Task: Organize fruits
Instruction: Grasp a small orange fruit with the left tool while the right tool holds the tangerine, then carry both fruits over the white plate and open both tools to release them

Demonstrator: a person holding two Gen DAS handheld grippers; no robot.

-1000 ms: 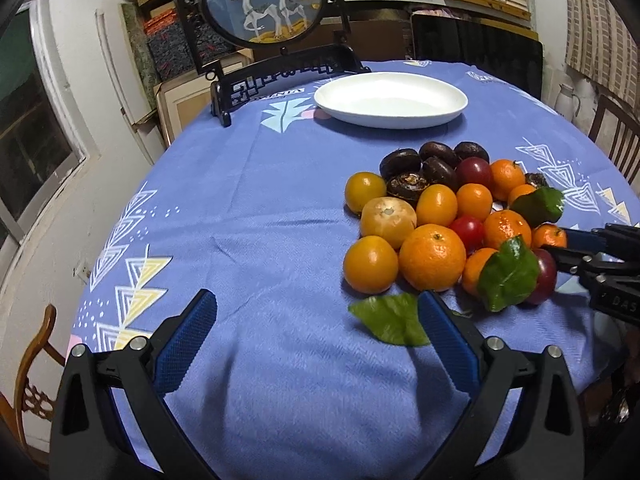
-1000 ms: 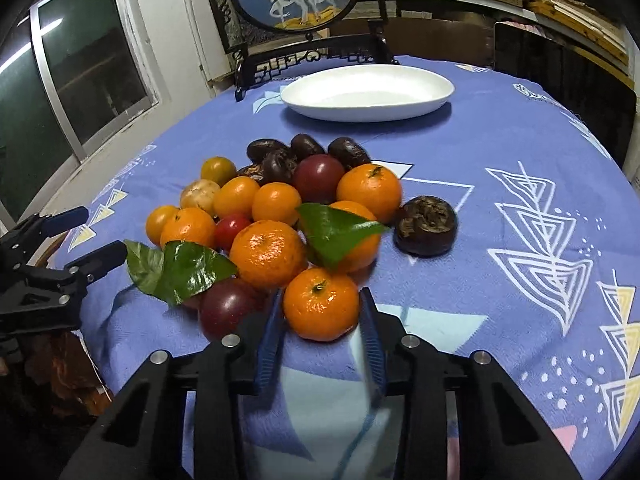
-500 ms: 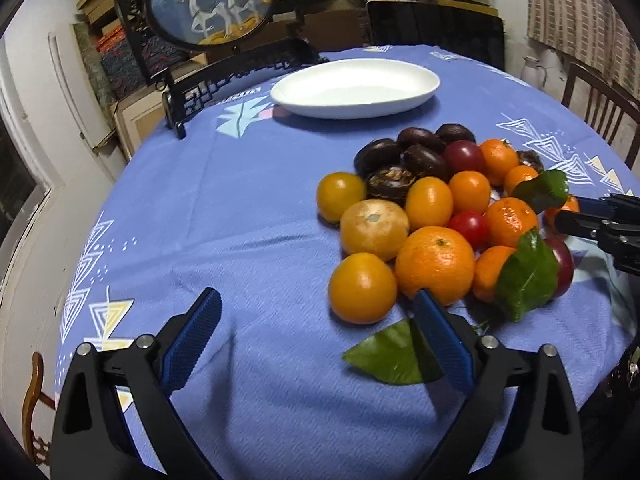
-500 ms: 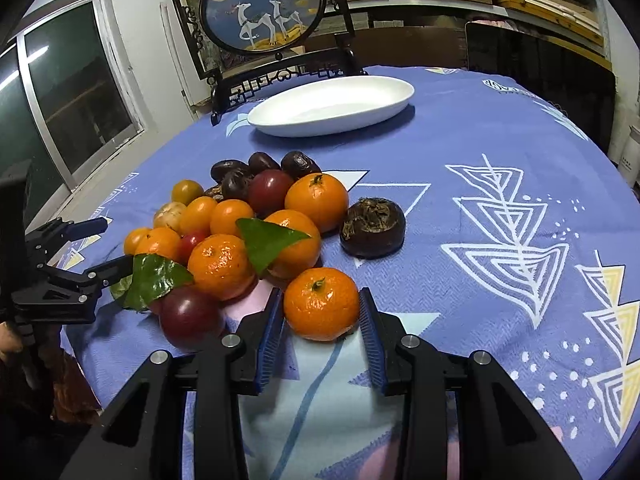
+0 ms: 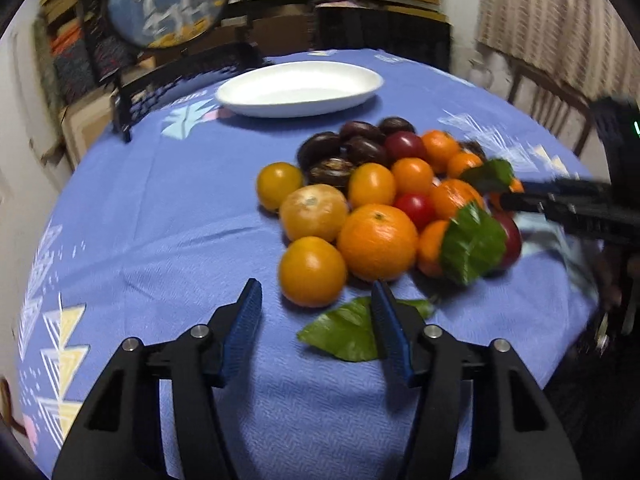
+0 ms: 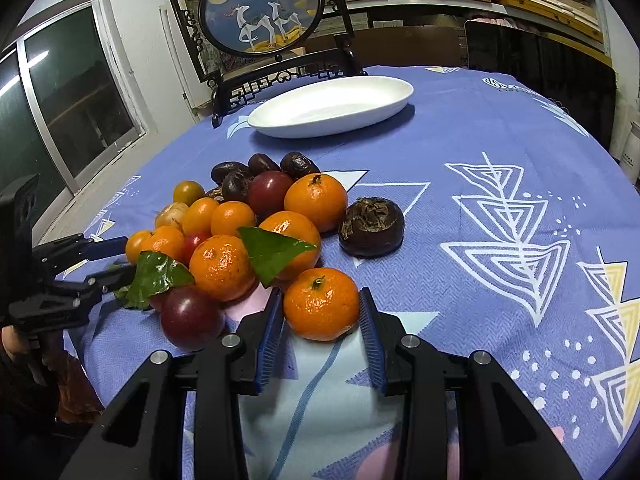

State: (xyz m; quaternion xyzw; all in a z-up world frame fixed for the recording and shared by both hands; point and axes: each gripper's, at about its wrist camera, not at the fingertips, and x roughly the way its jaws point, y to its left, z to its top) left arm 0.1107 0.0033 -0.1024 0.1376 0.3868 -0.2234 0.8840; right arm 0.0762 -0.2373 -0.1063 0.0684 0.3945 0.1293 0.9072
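A heap of oranges, red and dark fruits with green leaves lies on the blue tablecloth. A white oval plate (image 5: 298,88) (image 6: 332,106) stands empty behind it. My right gripper (image 6: 320,308) is shut on a small mandarin (image 6: 322,304) at the heap's near edge. My left gripper (image 5: 316,304) is open, its jaws either side of a yellow-orange fruit (image 5: 312,271) just ahead of the tips, not touching. A loose leaf (image 5: 348,332) lies by its right finger. A dark brown fruit (image 6: 371,227) sits apart to the right.
A round painted screen on a dark stand (image 6: 262,12) stands behind the plate at the table's far edge. Wooden chairs (image 5: 548,104) are at the right. A window (image 6: 60,104) is at the left. Bare cloth (image 6: 500,220) spreads right of the heap.
My left gripper has moved in toward the yellow-orange fruit and its jaws have narrowed. My right gripper stays shut on the mandarin, lifted slightly away from the heap.
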